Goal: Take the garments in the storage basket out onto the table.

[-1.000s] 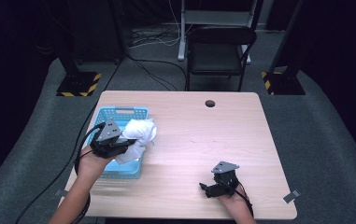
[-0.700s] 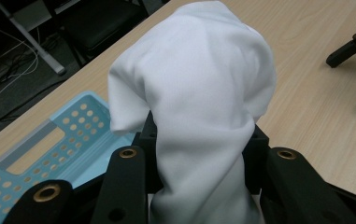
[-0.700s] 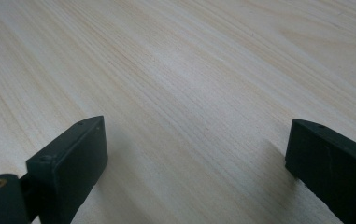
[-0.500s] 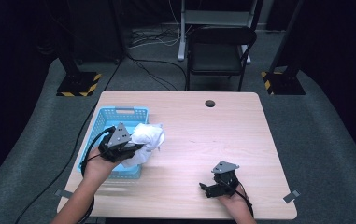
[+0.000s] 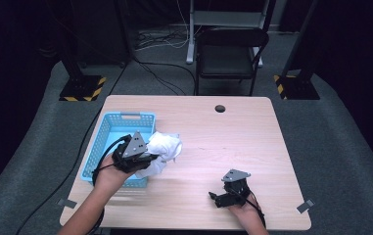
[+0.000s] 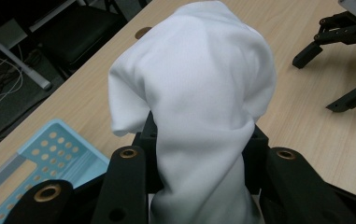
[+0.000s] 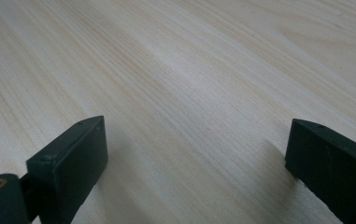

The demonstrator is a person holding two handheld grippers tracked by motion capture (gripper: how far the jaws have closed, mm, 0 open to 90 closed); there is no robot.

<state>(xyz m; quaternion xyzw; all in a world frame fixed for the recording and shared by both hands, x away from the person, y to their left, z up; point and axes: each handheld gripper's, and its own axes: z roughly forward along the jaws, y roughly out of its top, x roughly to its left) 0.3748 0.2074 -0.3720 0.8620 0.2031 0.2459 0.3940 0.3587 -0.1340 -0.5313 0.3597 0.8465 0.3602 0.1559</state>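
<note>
Left tongs [image 5: 151,157] clamp a bunched white cloth [image 5: 167,147], held at the blue plastic basket's [image 5: 106,139] right rim; right tongs [image 5: 217,198] rest wide open on the wooden counter [image 5: 233,132], gripping nothing.

White cloth [image 5: 167,147], light-blue perforated basket [image 5: 106,139], pale wood-grain table [image 5: 243,132], black chair [image 5: 230,56].

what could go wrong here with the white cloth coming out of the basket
The left gripper is shut on a bunched part of the white cloth, and loose folds hang free, so it might slip out. The trailing cloth lies over the rim of the blue basket and could snag and drag the light basket along. The right gripper rests open on the table; the bundle may land crumpled before that gripper can help.
</note>
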